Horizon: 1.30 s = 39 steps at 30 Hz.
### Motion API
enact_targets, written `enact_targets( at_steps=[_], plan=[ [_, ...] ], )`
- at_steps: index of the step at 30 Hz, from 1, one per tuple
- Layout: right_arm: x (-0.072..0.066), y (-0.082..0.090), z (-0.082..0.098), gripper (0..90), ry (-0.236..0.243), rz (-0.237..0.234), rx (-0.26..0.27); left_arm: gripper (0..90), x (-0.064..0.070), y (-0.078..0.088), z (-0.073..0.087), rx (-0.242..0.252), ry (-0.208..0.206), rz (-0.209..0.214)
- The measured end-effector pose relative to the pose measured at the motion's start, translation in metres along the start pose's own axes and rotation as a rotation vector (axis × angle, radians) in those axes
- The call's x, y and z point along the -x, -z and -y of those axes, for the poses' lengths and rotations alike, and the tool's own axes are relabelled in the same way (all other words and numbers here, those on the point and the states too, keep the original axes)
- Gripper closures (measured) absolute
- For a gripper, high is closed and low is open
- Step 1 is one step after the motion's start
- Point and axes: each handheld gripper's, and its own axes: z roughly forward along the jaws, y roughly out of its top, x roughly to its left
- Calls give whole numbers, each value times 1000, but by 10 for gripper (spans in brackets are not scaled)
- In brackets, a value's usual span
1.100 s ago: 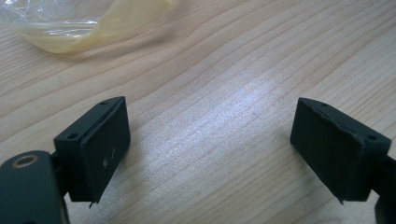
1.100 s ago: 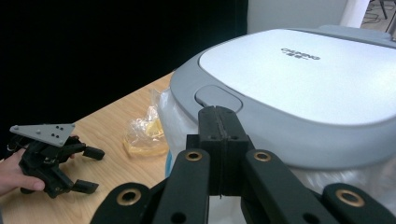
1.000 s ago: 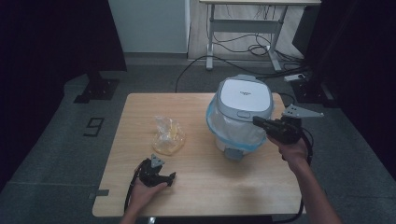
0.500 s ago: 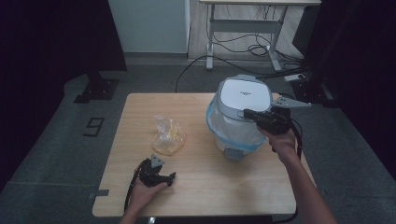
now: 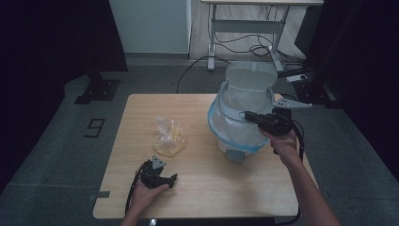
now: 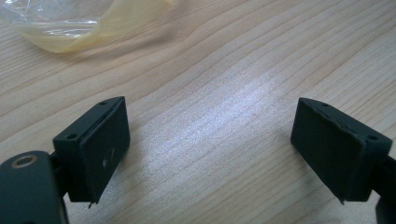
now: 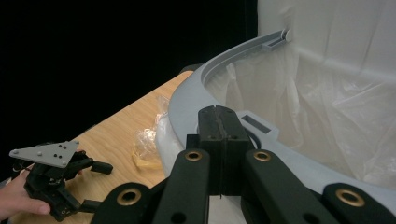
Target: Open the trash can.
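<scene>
Pale wood grain runs across the table [image 5: 207, 188] right under your left gripper [image 5: 160, 178], which rests near the front edge in your left hand [image 5: 146, 195]; its jaws stand wide apart with only bare tabletop between them, as the left gripper view shows. Just beyond it lies a crumpled clear plastic bag [image 5: 168, 136] with a yellowish tint, well apart from both grippers. Further back and to the right stands the white bin [image 5: 235, 136], lined with a thin plastic liner [image 5: 237, 106] whose blue edge folds over the outside, and its lid [image 5: 249, 75] is tipped up at the back. Your right gripper [image 5: 248, 114] reaches in from the right, level with the grey rim [image 7: 187, 98] of the bin. In the right gripper view its jaws are pressed flat together with nothing seen between them, their tips sitting right at the rim; whether they touch it I cannot tell.
</scene>
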Motion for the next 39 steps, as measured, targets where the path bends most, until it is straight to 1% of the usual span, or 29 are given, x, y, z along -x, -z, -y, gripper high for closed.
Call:
enact_targets(
  at_steps=[2,4,6,8,10,13,14,16,18,19,22,26,30,35,38,39],
  plan=[
    [0,1,0,895,0,0,-3,117,0,0,0,2,2,0],
    [-1,2,0,879,21,15,-4,116,0,0,0,2,2,0],
    [-3,6,1,845,30,21,27,116,0,0,0,0,0,0],
    [-4,13,2,839,31,17,54,116,0,0,0,0,0,0],
    [-5,21,5,816,50,31,66,116,0,0,0,0,1,1],
    [-5,34,16,751,63,45,80,116,0,0,0,2,2,0],
    [-5,39,20,710,64,52,83,116,0,0,0,1,0,0],
    [-3,46,31,599,63,76,80,116,0,0,0,0,1,0],
    [0,52,43,501,71,105,57,114,0,0,0,2,2,-2],
    [1,55,50,467,75,124,49,114,1,-1,0,2,4,-2],
    [7,62,70,378,53,135,41,111,1,-1,0,1,5,-3],
    [15,68,97,323,16,152,32,108,1,-1,0,1,6,-4],
    [22,69,126,299,-18,178,5,108,1,-1,0,0,5,-5],
    [29,64,161,285,-59,218,-38,108,1,-1,0,0,6,-6],
    [31,58,179,284,-78,231,-70,108,1,-1,0,0,7,-6],
    [32,56,184,279,-77,231,-95,108,1,-1,0,0,6,-5]
  ],
)
